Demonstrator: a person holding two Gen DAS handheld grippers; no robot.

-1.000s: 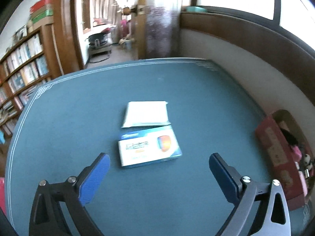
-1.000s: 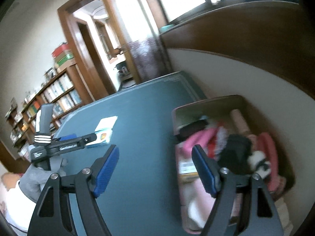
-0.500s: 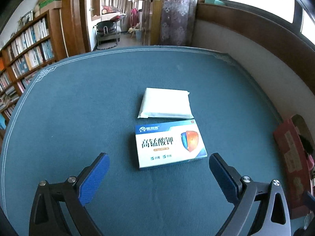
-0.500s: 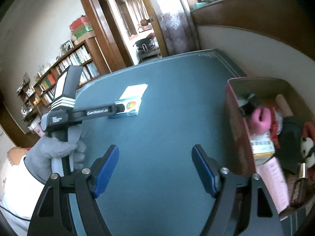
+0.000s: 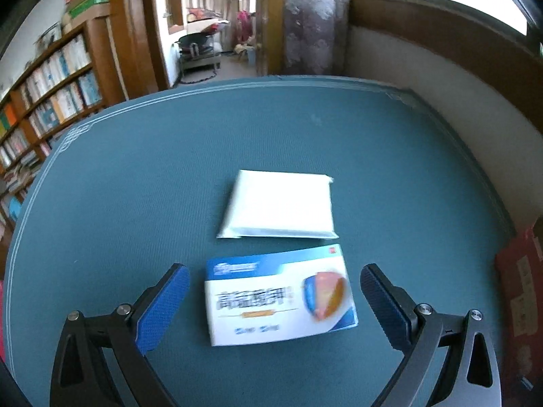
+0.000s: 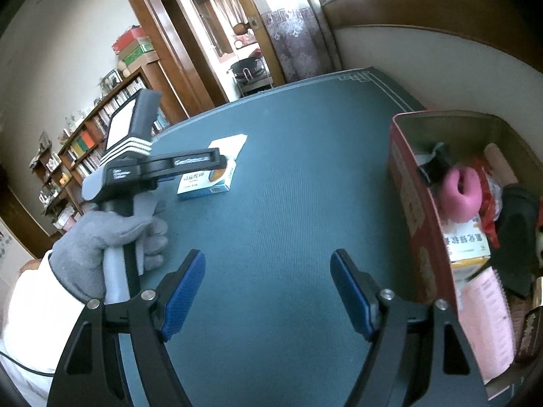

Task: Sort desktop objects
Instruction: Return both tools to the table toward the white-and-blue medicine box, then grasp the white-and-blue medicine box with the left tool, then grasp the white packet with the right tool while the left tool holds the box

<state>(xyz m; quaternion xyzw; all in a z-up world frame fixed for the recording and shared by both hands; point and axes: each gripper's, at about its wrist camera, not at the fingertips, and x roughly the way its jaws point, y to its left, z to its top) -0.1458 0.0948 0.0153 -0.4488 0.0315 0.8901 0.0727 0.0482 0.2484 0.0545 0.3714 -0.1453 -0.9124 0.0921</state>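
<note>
A blue and white medicine box (image 5: pixel 280 296) lies flat on the teal table, with a white packet (image 5: pixel 280 205) just beyond it. My left gripper (image 5: pixel 275 300) is open, its blue pads on either side of the box, not touching it. In the right wrist view the box (image 6: pixel 207 181) and the packet (image 6: pixel 229 144) lie under the left gripper's arm. My right gripper (image 6: pixel 268 291) is open and empty over bare table, left of a red box (image 6: pixel 412 203) that holds several items.
The red box also shows at the right edge of the left wrist view (image 5: pixel 521 291). A wall with a wooden rail runs along the table's right side. Bookshelves (image 5: pixel 44 101) and a doorway stand beyond the far edge. A gloved hand (image 6: pixel 108 237) holds the left gripper.
My left gripper has moved forward and down, so the medicine box now lies between its open fingers. My right gripper has swung left, away from the red box.
</note>
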